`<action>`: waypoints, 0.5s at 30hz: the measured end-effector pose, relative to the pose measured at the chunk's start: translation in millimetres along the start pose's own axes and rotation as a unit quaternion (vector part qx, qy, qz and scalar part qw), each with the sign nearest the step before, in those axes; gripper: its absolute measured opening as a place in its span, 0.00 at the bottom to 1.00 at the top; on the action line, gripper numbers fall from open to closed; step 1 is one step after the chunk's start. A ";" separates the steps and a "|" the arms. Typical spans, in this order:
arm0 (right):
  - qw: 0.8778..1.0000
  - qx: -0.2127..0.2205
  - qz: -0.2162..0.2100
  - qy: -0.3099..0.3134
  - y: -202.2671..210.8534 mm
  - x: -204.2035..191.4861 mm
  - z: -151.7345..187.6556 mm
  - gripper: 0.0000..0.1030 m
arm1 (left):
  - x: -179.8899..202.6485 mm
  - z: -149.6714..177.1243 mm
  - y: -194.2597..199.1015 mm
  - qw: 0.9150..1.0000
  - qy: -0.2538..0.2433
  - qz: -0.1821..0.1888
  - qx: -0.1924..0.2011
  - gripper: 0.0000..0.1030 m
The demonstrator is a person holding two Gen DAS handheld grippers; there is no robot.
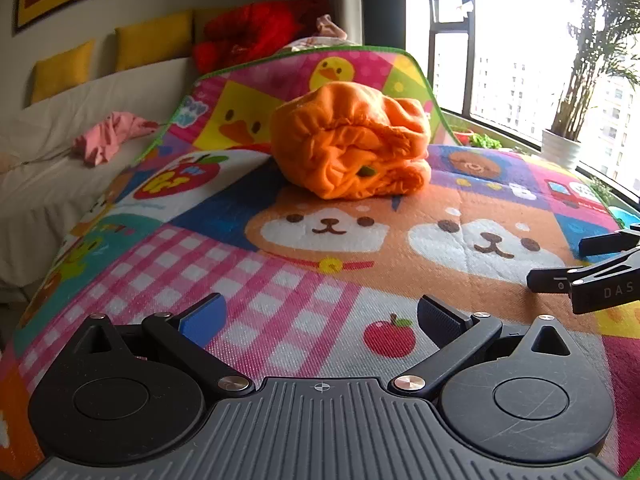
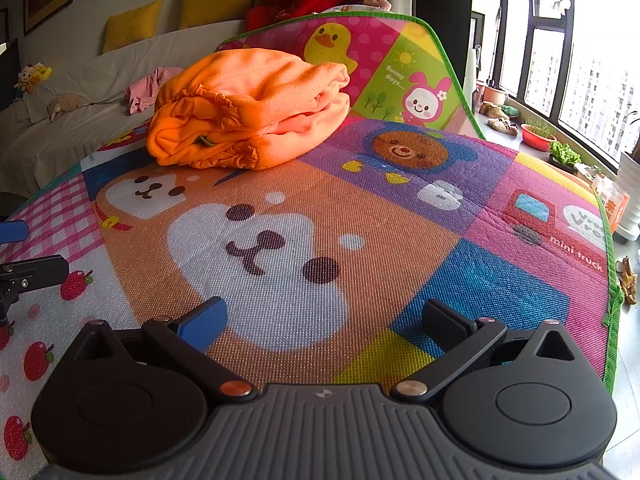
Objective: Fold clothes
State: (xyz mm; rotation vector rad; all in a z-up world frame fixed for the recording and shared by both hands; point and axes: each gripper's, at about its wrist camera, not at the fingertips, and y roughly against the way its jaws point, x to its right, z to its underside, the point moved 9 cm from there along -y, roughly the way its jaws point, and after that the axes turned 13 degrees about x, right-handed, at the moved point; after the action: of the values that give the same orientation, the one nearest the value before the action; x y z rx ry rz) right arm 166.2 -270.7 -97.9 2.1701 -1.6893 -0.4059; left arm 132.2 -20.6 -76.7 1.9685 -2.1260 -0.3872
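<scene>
An orange garment [image 1: 350, 142] lies folded into a thick bundle on the colourful cartoon play mat [image 1: 280, 280], towards its far side. It also shows in the right wrist view [image 2: 248, 114], far left of centre. My left gripper [image 1: 320, 320] is open and empty, low over the mat's near part, well short of the bundle. My right gripper [image 2: 324, 322] is open and empty over the mat [image 2: 480, 280], also well short of the bundle. The right gripper's fingers show at the right edge of the left wrist view [image 1: 560, 280].
A white sofa [image 1: 60, 152] with yellow cushions stands to the left, with a pink garment [image 1: 108, 136] on it. A red heap [image 1: 256, 32] lies behind the mat. Windows, plant pots [image 2: 538, 136] and shoes line the right side. The mat's far end stands folded upright.
</scene>
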 end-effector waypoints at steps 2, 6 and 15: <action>1.000 0.000 0.000 0.000 -0.1 -0.3 -0.1 1.00 | 0.1 -0.2 -0.4 1.000 0.000 0.000 0.000 1.00; 1.000 0.000 0.000 0.000 0.3 0.0 0.0 1.00 | 0.4 -0.3 -0.3 1.000 0.001 0.007 0.000 1.00; 1.000 0.000 0.000 0.000 0.4 0.1 -0.1 1.00 | 0.4 -1.1 0.8 1.000 0.000 0.006 0.004 1.00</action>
State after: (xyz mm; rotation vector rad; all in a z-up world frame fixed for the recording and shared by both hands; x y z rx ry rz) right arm 165.8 -270.9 -97.6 2.1699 -1.6892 -0.4057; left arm 131.8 -21.0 -75.5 1.9605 -2.1414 -0.3762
